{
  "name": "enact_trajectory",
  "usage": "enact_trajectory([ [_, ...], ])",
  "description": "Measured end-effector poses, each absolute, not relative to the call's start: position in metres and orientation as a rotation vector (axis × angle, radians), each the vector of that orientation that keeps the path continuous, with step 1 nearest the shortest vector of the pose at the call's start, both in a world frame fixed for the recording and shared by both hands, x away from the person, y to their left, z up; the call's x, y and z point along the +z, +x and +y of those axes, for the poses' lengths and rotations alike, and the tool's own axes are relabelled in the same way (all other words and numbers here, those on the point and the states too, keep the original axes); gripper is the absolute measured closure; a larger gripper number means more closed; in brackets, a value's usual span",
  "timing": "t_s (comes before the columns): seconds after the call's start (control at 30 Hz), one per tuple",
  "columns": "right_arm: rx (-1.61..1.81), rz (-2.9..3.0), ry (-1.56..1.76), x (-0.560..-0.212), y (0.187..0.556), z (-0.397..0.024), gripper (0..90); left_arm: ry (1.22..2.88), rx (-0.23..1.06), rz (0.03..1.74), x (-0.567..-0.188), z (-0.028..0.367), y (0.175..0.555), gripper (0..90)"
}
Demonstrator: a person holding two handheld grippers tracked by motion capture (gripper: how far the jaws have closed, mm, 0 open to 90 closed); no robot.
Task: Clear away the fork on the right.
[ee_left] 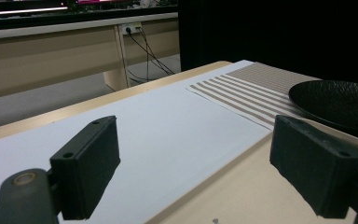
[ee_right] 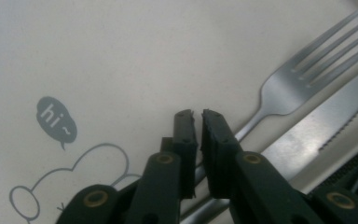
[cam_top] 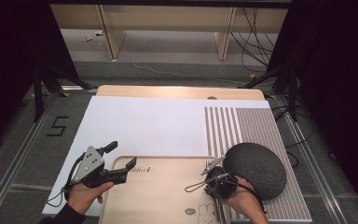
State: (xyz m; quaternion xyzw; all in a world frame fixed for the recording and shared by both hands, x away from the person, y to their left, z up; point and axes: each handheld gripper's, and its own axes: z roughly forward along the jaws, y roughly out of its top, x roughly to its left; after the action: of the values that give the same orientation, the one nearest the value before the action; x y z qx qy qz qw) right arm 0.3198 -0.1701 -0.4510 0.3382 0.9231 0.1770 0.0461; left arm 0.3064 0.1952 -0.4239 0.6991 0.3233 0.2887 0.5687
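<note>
At the lower right of the high view, the right gripper (ee_right: 196, 114) hovers over a silver metal fork (ee_right: 284, 88), jaws narrowly parted, gripping nothing; the left gripper (ee_left: 193, 163) gapes wide above the beige tray (cam_top: 168, 186).

A tray (cam_top: 163, 196) lies at the near edge of the table (cam_top: 177, 91), on a white sheet (cam_top: 144, 123). A striped mat (cam_top: 251, 126) covers the table's right side, and a plate (cam_top: 256, 170) sits on its near part, just right of the tray. A fork (ee_right: 284, 84) and a knife (ee_right: 321, 126) lie side by side along the tray's right edge.
</note>
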Motion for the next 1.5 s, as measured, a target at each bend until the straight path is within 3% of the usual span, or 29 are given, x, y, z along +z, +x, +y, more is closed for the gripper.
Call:
enact_trajectory([
  [0.43,0.973,2.721,1.229,-0.433,0.326,-0.201,42.5,1.643,0.679,0.755,-0.424,0.195,0.307,15.6],
  [0.7,1.039,2.652,1.311,-0.429,0.327,-0.213,28.5,1.641,0.678,0.758,-0.424,0.195,0.307,15.6],
  [1.07,1.108,2.557,1.366,-0.425,0.329,-0.227,21.6,1.645,0.679,0.758,-0.424,0.194,0.308,15.6],
  [1.5,1.16,2.488,1.415,-0.422,0.33,-0.246,20.7,1.642,0.679,0.764,-0.424,0.194,0.309,15.7],
])
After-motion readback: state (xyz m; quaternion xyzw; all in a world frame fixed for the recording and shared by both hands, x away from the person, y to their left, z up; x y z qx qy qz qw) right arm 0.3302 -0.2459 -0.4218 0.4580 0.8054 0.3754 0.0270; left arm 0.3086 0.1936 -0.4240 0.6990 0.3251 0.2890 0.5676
